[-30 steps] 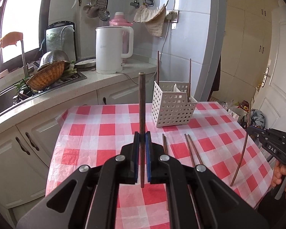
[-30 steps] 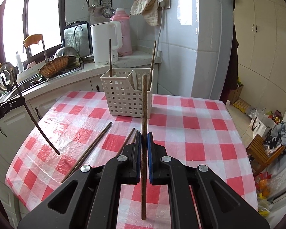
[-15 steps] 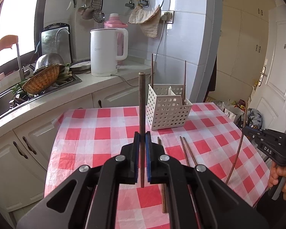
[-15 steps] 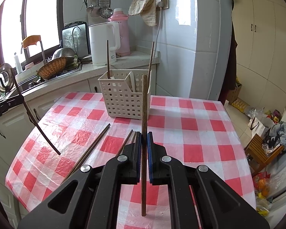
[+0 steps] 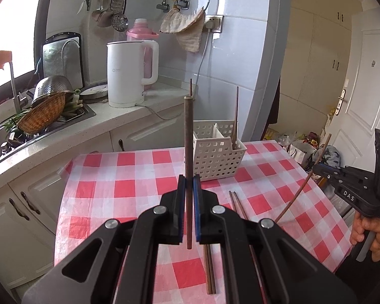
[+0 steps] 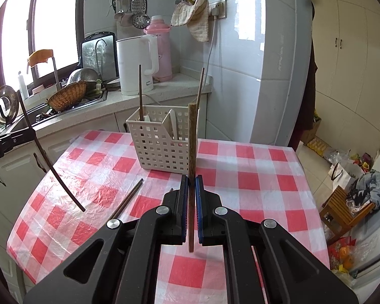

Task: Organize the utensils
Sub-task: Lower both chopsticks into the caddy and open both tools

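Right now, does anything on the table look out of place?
Yes. Loose chopsticks lie flat on the checked tablecloth, outside the white basket, where two others stand upright. Nothing looks spilled or broken.

A home kitchen: sink (image 5: 71,116), kettle (image 5: 129,73), hanging utensils (image 5: 114,7), cabinets (image 5: 20,202).

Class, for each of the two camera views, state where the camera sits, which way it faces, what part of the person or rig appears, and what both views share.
Left wrist: on the left gripper, facing the white basket and counter; its fingers clamp an upright chopstick; the right gripper and hand show at right.
Right wrist: on the right gripper, facing the basket from the other side; clamps its own chopstick; the left gripper's edge shows at left.
Shared: basket, checked tablecloth, loose chopsticks, kettle.
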